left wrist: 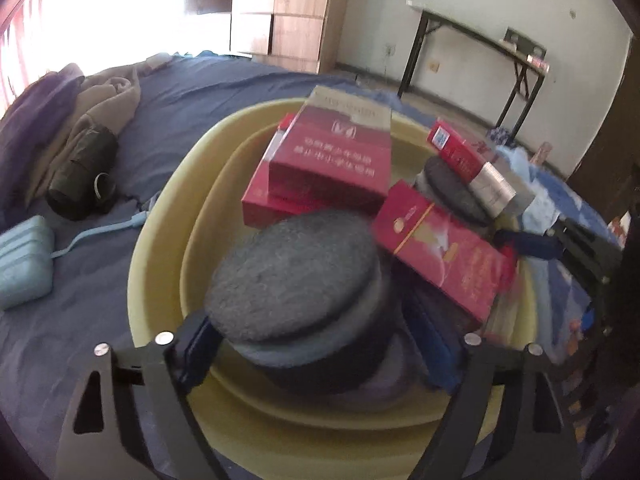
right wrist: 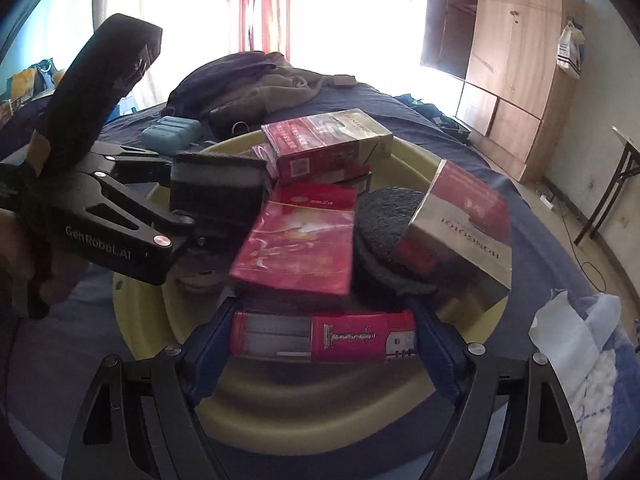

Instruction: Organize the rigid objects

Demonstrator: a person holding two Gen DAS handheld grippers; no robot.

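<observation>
A yellow basin (left wrist: 160,216) (right wrist: 404,160) sits on the bed with several red and gold boxes piled in it. In the left wrist view a stack of round grey scouring pads (left wrist: 296,280) stands between the pads of my left gripper (left wrist: 316,344). The jaws are open, with a gap at the right finger. Seen from the right wrist, the left gripper (right wrist: 180,196) is at the basin's left with that stack (right wrist: 218,188). My right gripper (right wrist: 324,344) is open around a long red razor box (right wrist: 324,338) at the basin's near side. A second round pad (right wrist: 384,232) lies under a tilted gold box (right wrist: 464,232).
The basin rests on a blue bedsheet (left wrist: 80,320). To its left in the left wrist view lie a heap of clothes (left wrist: 92,104), a black folded umbrella (left wrist: 80,172) and a pale blue case with a cable (left wrist: 24,260). A blue-white towel (right wrist: 580,360), a wardrobe (right wrist: 516,60) and a folding table (left wrist: 480,40) stand around.
</observation>
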